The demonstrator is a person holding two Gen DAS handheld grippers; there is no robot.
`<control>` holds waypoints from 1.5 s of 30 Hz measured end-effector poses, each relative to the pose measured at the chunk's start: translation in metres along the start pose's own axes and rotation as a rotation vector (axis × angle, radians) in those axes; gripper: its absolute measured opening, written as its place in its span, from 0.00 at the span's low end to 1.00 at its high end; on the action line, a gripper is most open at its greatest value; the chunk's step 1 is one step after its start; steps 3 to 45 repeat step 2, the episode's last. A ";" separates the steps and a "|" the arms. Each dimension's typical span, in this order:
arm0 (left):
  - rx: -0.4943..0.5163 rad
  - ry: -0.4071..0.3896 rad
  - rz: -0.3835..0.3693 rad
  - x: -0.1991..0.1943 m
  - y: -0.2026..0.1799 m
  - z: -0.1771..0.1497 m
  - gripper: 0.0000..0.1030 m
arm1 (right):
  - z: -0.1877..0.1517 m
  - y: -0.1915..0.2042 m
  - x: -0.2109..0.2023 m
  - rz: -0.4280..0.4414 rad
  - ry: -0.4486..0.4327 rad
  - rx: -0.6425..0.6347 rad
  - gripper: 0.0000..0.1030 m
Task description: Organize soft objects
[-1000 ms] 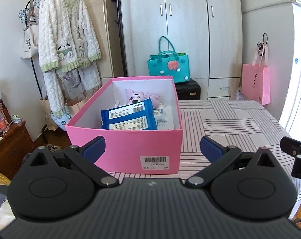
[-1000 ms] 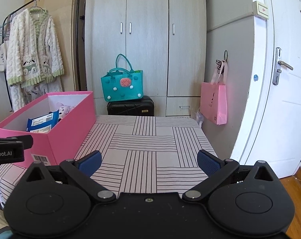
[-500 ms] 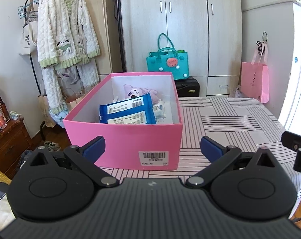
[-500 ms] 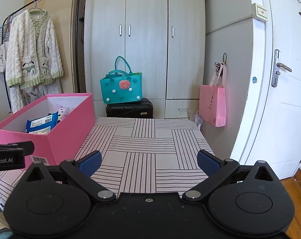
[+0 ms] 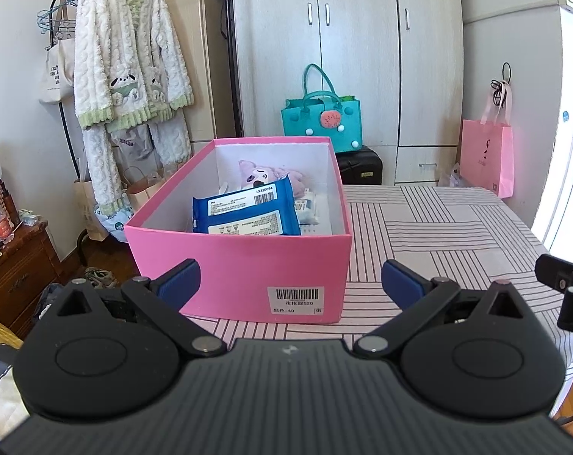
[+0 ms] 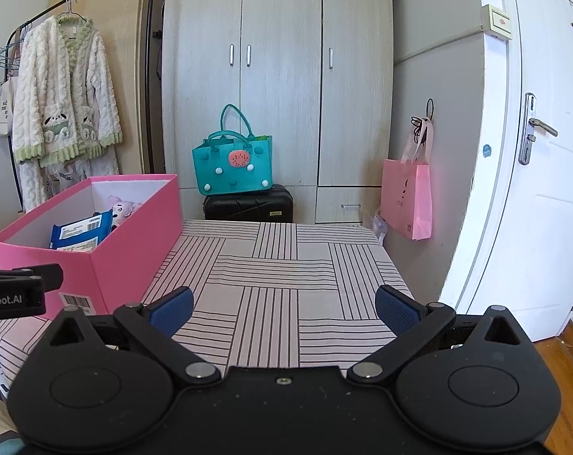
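A pink box [image 5: 226, 261] [image 6: 131, 235] stands on the striped bedspread [image 5: 438, 227] [image 6: 279, 276]. Inside it lie blue wipe packs [image 5: 248, 208] [image 6: 80, 229], a lilac plush toy [image 5: 260, 176] [image 6: 121, 208] and a small white pack [image 5: 307, 208]. My left gripper [image 5: 290, 282] is open just in front of the box's near wall, empty. My right gripper [image 6: 284, 305] is open over the bare bedspread to the right of the box, empty. The edge of the other gripper shows in each view.
A wardrobe [image 6: 279, 87] stands behind, with a teal bag [image 6: 231, 168] on a black suitcase [image 6: 248, 208]. A pink paper bag [image 6: 407, 197] hangs at right near a white door [image 6: 533, 189]. A clothes rack with a fluffy robe [image 5: 127, 64] and a wooden cabinet [image 5: 13, 261] are at left.
Both grippers have risen slightly and drawn back a little; the box looks a bit lower and farther in the left wrist view. Both stay open and empty.
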State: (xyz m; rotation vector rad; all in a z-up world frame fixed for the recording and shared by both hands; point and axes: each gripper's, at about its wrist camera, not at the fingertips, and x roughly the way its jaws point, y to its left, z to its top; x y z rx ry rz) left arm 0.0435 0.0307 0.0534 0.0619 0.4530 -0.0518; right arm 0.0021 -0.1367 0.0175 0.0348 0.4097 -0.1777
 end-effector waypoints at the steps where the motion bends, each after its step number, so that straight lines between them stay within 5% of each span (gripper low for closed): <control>1: -0.001 0.001 -0.002 0.000 -0.001 0.000 1.00 | 0.000 0.000 0.000 -0.001 0.000 0.000 1.00; 45: -0.001 0.003 -0.003 -0.001 0.000 0.000 1.00 | 0.000 0.000 0.000 -0.001 0.000 0.001 1.00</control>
